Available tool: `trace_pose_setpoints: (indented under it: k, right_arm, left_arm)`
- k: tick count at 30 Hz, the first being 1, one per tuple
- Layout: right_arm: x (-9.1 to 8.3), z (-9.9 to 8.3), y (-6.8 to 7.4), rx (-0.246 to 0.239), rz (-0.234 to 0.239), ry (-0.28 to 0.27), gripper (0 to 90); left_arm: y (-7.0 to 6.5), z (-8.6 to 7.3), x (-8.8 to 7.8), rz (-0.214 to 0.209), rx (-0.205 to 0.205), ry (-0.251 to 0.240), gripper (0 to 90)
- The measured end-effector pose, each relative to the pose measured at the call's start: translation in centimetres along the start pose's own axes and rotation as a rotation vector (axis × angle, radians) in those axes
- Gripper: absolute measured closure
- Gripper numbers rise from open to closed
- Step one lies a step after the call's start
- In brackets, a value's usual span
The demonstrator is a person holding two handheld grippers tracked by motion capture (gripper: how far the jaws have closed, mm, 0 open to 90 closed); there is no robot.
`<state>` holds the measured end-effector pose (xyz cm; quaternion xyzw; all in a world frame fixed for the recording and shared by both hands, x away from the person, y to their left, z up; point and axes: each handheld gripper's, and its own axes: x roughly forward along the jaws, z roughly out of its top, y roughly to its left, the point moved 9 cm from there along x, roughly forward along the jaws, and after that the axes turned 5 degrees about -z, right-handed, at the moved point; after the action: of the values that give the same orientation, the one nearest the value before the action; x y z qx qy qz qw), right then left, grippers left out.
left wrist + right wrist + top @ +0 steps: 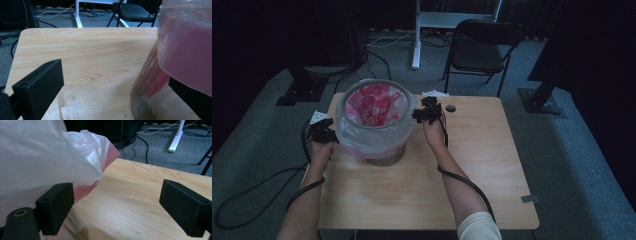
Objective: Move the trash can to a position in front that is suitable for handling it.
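A round bin [384, 156] stands on the wooden table [472, 165] at the back left. It holds a pink bag [373, 104], with a clear bag [357, 136] folded down over its rim. My left gripper [322, 132] is at the bin's left side and my right gripper [428, 113] at its right rim. The left gripper [115, 97] is open wide, and the bag's overhang [185, 50] hangs over its right jaw. The right gripper [120, 207] is also open, its left jaw just under the clear bag [45, 152]. Nothing is gripped.
A black folding chair [479, 50] and a white desk leg [416, 45] stand beyond the table. Cables run over the carpet. Dark stand bases [299, 92] [539, 100] flank the table. A small black disc [451, 108] lies near the far edge.
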<state>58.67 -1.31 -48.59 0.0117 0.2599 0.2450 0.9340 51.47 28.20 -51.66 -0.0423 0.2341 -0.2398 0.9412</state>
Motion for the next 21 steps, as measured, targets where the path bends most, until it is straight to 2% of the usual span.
trace_pose_setpoints:
  k: [1, 4, 6, 7, 11, 21]
  right_arm:
    - [0.0, 0.0, 0.0, 0.002, 0.000, 0.004, 12.0]
    - [0.1, -0.2, 0.2, 0.029, 0.041, 0.016, 12.3]
    - [0.1, -0.4, 0.5, 0.029, 0.088, 0.020, 12.6]
    - [0.0, -0.5, 0.5, 0.028, 0.096, 0.023, 12.7]
    - [-0.3, -0.5, 0.7, 0.010, 0.100, 0.014, 14.7]
    - [-1.1, -1.0, 0.4, 0.015, 0.103, 0.018, 14.7]
  left_arm:
    - [0.0, 0.0, 0.0, -0.001, -0.001, 0.002, 0.0]
    - [0.0, 0.1, 0.0, 0.005, 0.003, 0.003, 0.0]
    - [-0.1, 0.1, -0.1, 0.002, 0.007, 0.006, 0.0]
    - [-0.1, 0.1, -0.1, 0.002, 0.014, 0.007, 0.0]
    - [-0.3, 0.1, -0.2, 0.003, 0.021, 0.015, 0.0]
    - [-1.2, -0.3, -0.3, -0.017, 0.019, 0.014, 0.0]
